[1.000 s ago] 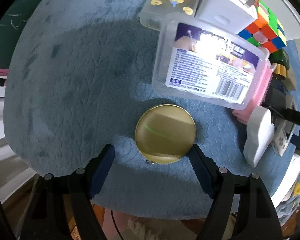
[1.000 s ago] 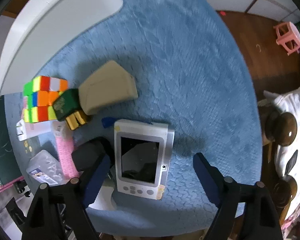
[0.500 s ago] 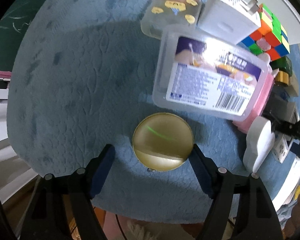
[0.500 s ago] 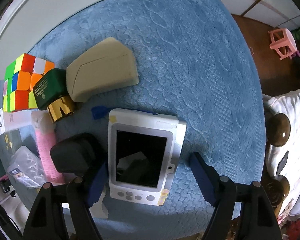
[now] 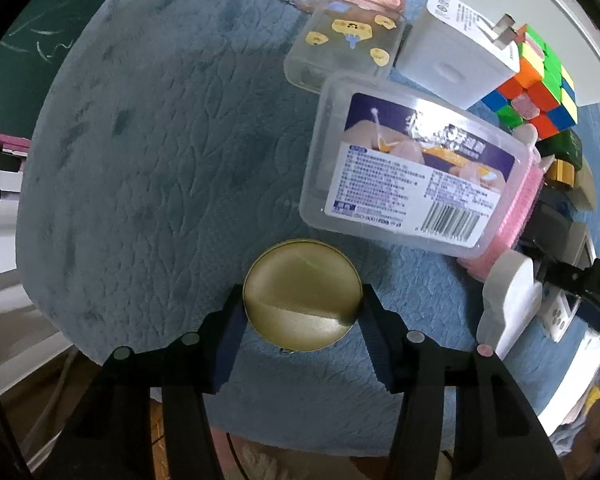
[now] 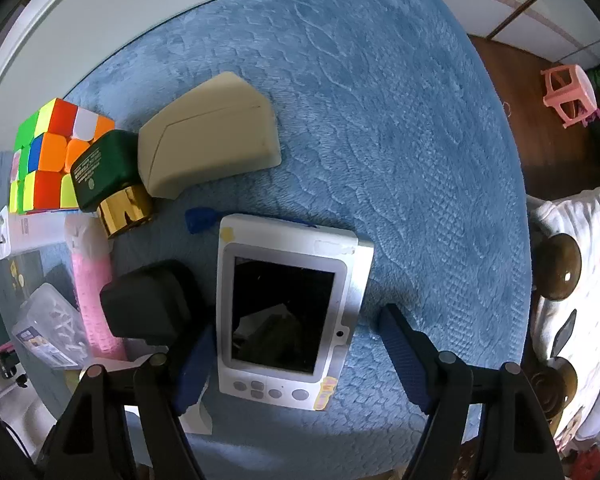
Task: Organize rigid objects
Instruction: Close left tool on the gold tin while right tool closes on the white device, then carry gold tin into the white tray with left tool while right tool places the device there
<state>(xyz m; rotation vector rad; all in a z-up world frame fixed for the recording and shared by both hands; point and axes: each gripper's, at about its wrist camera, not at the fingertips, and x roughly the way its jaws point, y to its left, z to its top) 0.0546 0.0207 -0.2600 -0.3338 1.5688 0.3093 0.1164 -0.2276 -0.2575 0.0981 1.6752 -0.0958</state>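
The left gripper (image 5: 302, 312) is pinching the round gold tin (image 5: 302, 294) at 9 and 3 o'clock, with the clear labelled box (image 5: 416, 178) lying at 1 o'clock. The right gripper (image 6: 296, 344), jaws spread, is straddling the white handheld device (image 6: 288, 308), whose long axis is running 12 to 6.

Left gripper (image 5: 302, 312): jaws narrowed, pads pressed against both sides of a disc. Right gripper (image 6: 296, 344): jaws spread wide.
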